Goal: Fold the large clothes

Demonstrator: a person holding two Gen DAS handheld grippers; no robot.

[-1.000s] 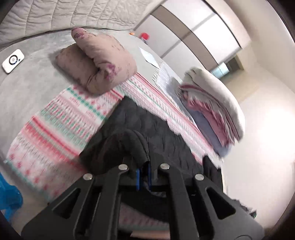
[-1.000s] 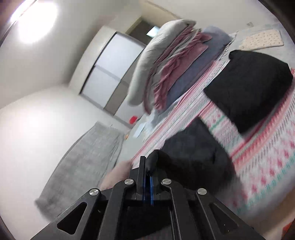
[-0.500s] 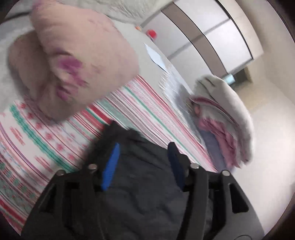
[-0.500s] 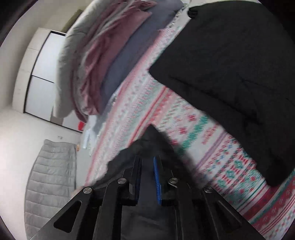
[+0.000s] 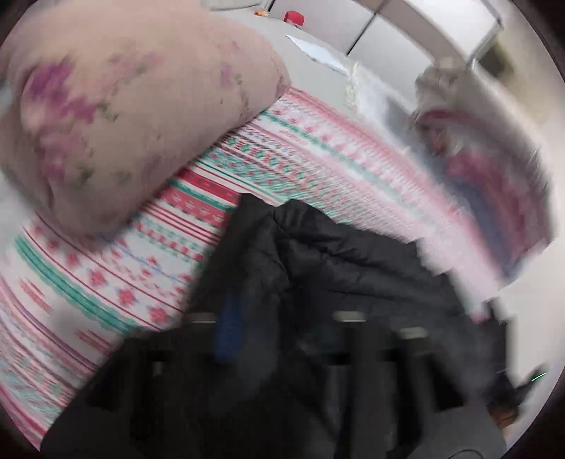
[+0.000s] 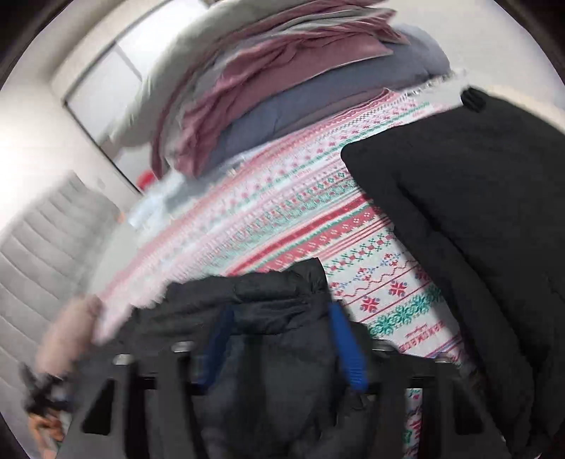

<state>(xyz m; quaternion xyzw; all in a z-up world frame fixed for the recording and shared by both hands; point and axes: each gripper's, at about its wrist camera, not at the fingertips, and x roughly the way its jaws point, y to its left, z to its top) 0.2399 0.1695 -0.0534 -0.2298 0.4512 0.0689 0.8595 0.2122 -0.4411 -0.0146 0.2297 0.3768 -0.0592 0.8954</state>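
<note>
Left tongs (image 5: 286, 339): super blurry, but one blue pad sits well off to the left and the dark frame spreads wide, so they look released. They hover right over the black puffer jacket (image 5: 317, 268), nothing pinched that I can see.

Right tongs (image 6: 282, 353): spread wide apart, blue pads (image 6: 348, 353) on either side of a puffy fold of the jacket (image 6: 268, 317). The fabric sits between the pads, but they aren't squeezing it.

Jacket: bunched up on the patterned blanket (image 6: 317, 219), right at the near edge of both views. Quilted, dark, kinda lumpy.

Second black garment (image 6: 476, 229): lies flat on the same blanket, to the right in the right wrist view, apart from the bunched jacket.

Blanket: red, green and white knit-style pattern, spread over the bed.

Pink floral pillow (image 5: 123, 106): rests on the blanket's far left part in the left wrist view, near the jacket but not touching.

Stack of bedding (image 6: 282, 88): grey, pink and blue layers piled at the blanket's far edge.

Background: pale wardrobe doors (image 5: 406, 39), and a small red thing (image 5: 294, 17) I can't make out.
</note>
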